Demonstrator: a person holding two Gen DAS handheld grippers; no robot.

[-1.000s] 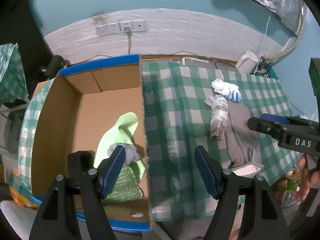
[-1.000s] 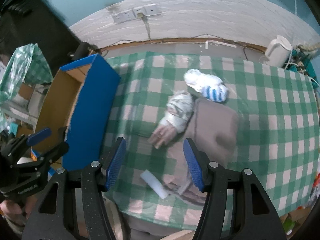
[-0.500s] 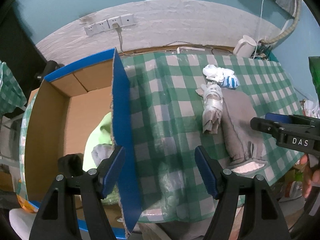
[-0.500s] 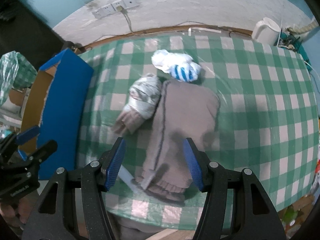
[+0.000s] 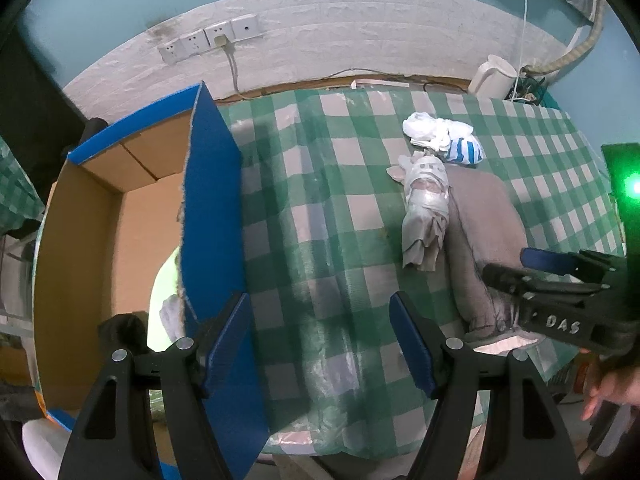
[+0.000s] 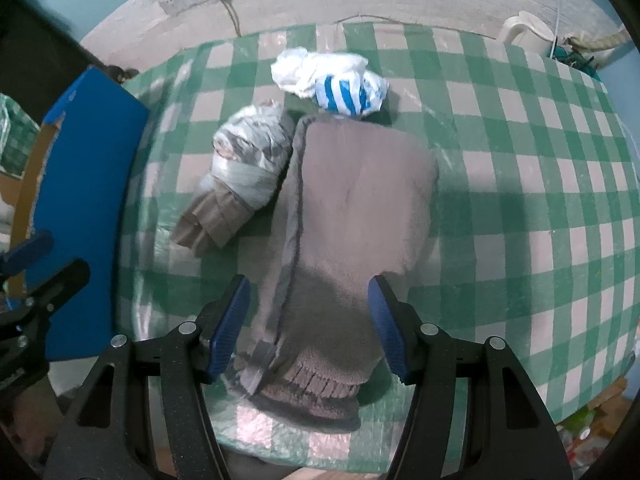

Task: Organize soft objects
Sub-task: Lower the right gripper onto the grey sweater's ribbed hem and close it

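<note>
A grey fleece garment [image 6: 360, 208] lies lengthwise on the green checked tablecloth [image 6: 520, 208]. My right gripper [image 6: 308, 282] hangs open just over the garment's near end, one finger on each side and neither touching it. A grey taped bundle [image 6: 248, 160] lies to the left of the garment. A white and blue-striped bundle [image 6: 340, 80] sits behind it. My left gripper [image 5: 319, 300] is open over bare cloth, its left finger by the blue wall of the cardboard box [image 5: 212, 208]. A light green cloth [image 5: 164, 292] lies in the box. The right gripper [image 5: 508, 264] also shows over the garment [image 5: 480, 216].
A white kettle [image 5: 492, 76] stands at the table's far right corner, beside a tangle of cables. Wall sockets [image 5: 208, 38] with a plugged-in cord are behind the table. The table's near edge runs just below both grippers. A hand [image 5: 608, 384] shows at the lower right.
My left gripper moved right, from over the box interior to over the tablecloth. My right gripper came down and to the right, so the grey garment now lies between its fingers.
</note>
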